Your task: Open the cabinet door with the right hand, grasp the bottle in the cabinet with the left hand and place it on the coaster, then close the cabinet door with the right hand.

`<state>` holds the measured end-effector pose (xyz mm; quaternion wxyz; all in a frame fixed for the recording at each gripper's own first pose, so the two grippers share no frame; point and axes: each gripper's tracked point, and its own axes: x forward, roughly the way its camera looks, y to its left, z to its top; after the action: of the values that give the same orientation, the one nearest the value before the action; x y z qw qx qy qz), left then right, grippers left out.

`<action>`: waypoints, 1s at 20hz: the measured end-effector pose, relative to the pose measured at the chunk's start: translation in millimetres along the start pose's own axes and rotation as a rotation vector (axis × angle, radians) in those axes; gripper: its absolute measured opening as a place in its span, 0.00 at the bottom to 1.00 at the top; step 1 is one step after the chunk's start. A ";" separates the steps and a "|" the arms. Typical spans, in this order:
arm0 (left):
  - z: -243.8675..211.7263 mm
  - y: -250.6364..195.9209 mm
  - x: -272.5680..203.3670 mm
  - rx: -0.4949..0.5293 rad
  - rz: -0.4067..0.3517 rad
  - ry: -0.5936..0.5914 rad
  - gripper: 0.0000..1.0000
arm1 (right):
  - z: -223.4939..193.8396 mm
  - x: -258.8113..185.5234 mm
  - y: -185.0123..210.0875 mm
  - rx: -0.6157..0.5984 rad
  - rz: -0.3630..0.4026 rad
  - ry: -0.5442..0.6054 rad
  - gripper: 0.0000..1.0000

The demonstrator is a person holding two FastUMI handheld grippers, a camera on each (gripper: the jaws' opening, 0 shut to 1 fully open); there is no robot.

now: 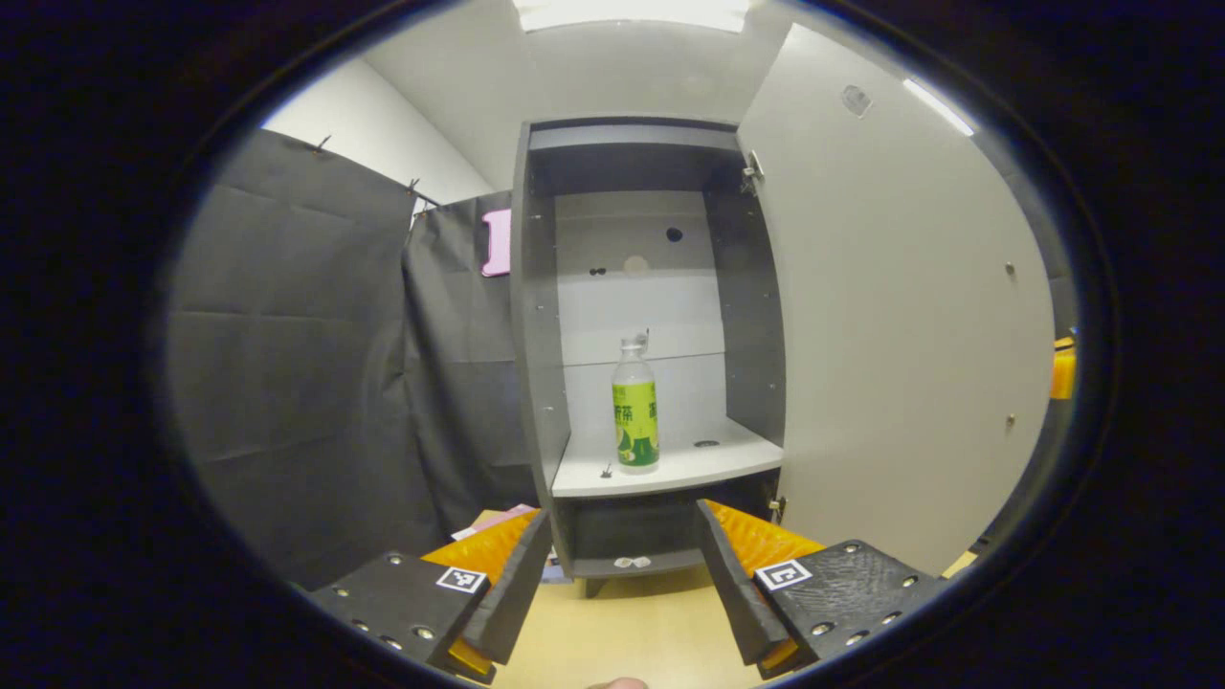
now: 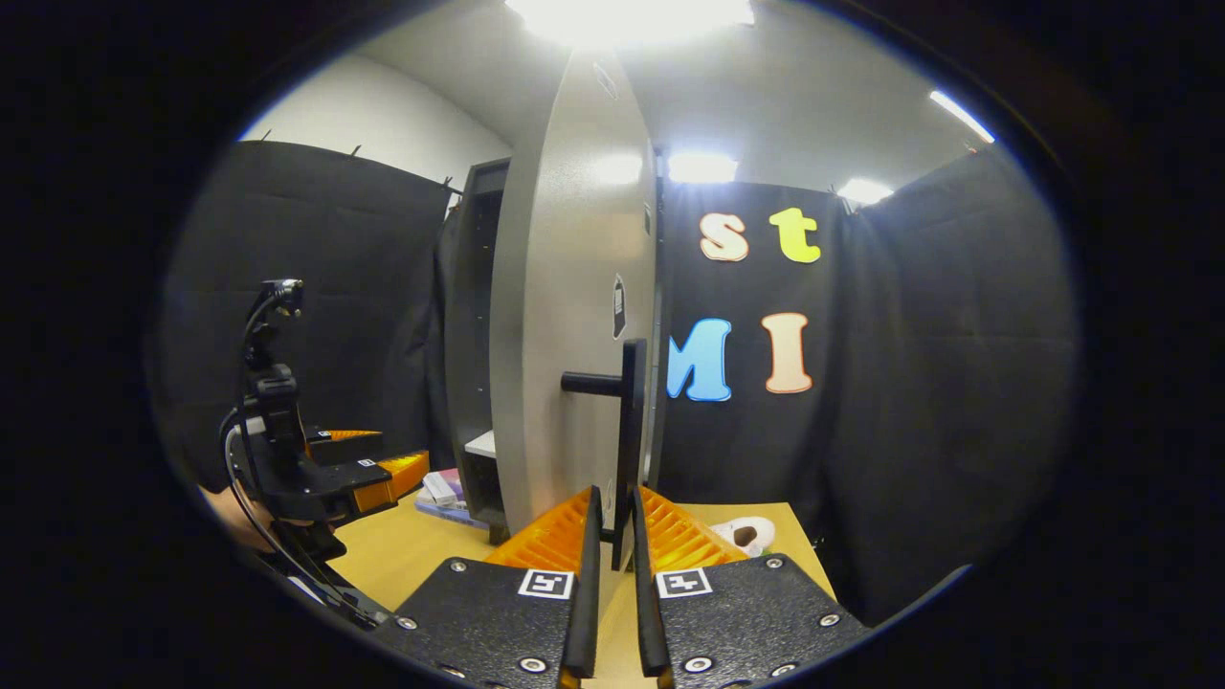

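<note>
Partly hidden handle [image 2: 627, 450] between right gripper [image 2: 612, 536] fingers; left gripper [image 1: 622, 565] fingers wide, empty.

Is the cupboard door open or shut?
Open. The cabinet door is swung wide, so the shelf and the upright bottle inside show. The right gripper holds its handle.

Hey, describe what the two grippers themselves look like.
The left gripper and the right gripper match: textured black plates with silver screws, a small black-and-white square marker on each finger and ribbed inner faces. In the right gripper view, the left carries a black mast and looping cables.
</note>
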<state>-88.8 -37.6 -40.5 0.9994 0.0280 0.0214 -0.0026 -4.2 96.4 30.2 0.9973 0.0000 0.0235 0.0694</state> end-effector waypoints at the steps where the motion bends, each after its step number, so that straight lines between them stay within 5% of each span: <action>1: 3.4 -2.9 10.2 0.010 -0.002 -0.008 0.92 | -2.6 1.5 -1.5 0.027 -0.021 0.004 0.17; 5: 5.7 -12.4 65.7 0.014 -0.048 -0.040 0.93 | -8.1 -1.6 -4.3 0.079 -0.120 0.031 0.13; 6: 6.1 -9.7 82.4 0.013 -0.051 -0.047 0.92 | -7.3 -2.5 -1.9 0.097 -0.135 0.038 0.05; 11: 0.1 -1.4 181.3 0.007 -0.044 -0.079 0.93 | -24.0 -5.7 -13.0 0.146 -0.253 0.079 0.10; 15: -7.2 -9.8 241.6 0.037 -0.071 -0.088 0.86 | -73.2 -19.2 -31.8 0.208 -0.389 0.183 0.43; 20: -10.8 -15.4 288.8 0.033 -0.088 -0.100 0.89 | -127.3 -50.2 -52.7 0.352 -0.578 0.266 0.62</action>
<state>199.1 -53.6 -64.6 0.9975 0.0434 -0.0272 -0.0481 -52.5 36.8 -94.7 0.9486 0.1562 0.1637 -0.2211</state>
